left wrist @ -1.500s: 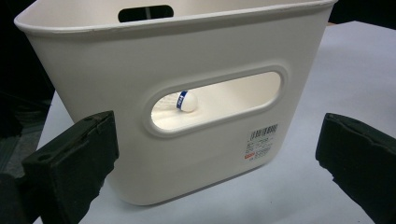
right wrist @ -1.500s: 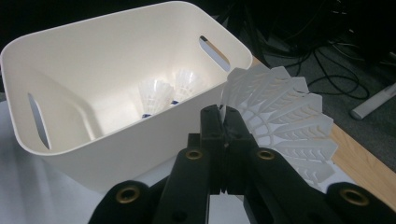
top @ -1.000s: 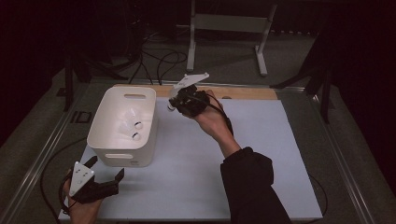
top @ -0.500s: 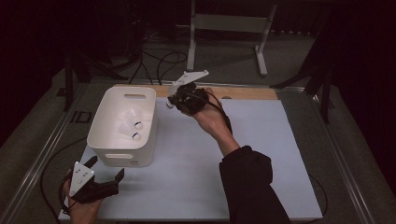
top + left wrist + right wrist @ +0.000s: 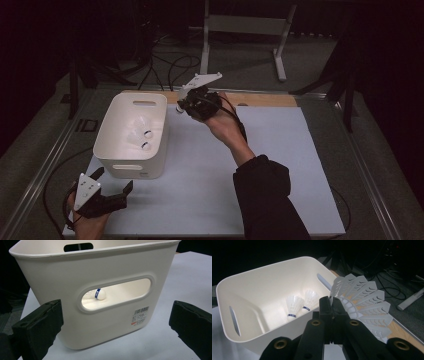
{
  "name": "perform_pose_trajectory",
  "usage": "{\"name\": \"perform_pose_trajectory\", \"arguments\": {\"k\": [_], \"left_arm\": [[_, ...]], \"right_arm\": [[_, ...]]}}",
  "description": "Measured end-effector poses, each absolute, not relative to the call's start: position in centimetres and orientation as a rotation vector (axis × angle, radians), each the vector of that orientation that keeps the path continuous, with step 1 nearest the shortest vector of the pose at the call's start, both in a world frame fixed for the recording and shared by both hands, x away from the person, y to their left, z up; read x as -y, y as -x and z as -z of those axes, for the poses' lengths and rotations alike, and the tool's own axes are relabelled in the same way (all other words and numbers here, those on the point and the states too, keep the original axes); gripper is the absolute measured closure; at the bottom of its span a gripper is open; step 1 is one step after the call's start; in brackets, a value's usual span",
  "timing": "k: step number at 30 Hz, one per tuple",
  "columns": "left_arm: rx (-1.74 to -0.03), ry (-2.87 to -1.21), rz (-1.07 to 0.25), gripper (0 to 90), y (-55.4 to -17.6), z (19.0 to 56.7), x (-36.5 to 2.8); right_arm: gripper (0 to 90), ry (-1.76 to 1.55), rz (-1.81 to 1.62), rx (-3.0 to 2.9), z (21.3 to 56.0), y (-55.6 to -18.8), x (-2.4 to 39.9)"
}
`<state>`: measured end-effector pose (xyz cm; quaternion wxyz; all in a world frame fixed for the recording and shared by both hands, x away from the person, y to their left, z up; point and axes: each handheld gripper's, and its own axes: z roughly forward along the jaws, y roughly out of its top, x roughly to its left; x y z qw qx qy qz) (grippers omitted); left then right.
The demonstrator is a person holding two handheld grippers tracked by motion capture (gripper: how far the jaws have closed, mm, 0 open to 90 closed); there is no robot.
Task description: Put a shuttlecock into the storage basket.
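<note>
A white plastic bin (image 5: 127, 165) stands at the left of the white mat and holds two white shuttlecocks (image 5: 140, 122) (image 5: 137, 141). My right gripper (image 5: 186, 104) hovers just right of the bin's far corner, shut on a third shuttlecock (image 5: 178, 106). In the right gripper view the jaws (image 5: 332, 305) pinch the feather skirt of that shuttlecock (image 5: 364, 300) above the bin's rim (image 5: 262, 290), with both shuttlecocks (image 5: 294, 305) (image 5: 310, 298) lying inside. My left gripper (image 5: 113, 179) rests open in front of the bin. Its view faces the bin wall (image 5: 62, 277); a shuttlecock's cork (image 5: 100, 294) shows through the handle slot.
The white mat (image 5: 280, 165) lies on a table with a wooden strip (image 5: 260, 99) along its far edge. Cables and a metal stand (image 5: 240, 30) sit on the dark floor beyond. A person's dark sleeve (image 5: 265, 195) reaches in from the bottom.
</note>
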<state>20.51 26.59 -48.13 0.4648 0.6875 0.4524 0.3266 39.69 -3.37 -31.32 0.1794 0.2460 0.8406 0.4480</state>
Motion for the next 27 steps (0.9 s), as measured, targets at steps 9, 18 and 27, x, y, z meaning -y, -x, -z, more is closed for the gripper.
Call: {"name": "perform_pose_trajectory", "arguments": {"k": [9, 18, 27], "left_arm": [[-1.111, -1.689, -0.803, 0.2, -20.51, 48.13, -26.6], [-1.112, -1.689, -0.802, 0.2, -20.5, 48.12, -26.6], [-1.114, -1.687, -0.803, 0.2, -20.48, 48.11, -26.63]], "right_arm": [[89.3, -0.696, -1.277, -2.369, 31.11, -39.85, 3.08], [89.3, -0.697, -1.298, -2.362, 30.79, -40.1, 2.79], [89.3, -0.701, -1.324, -2.354, 30.71, -40.43, 2.45]]}}
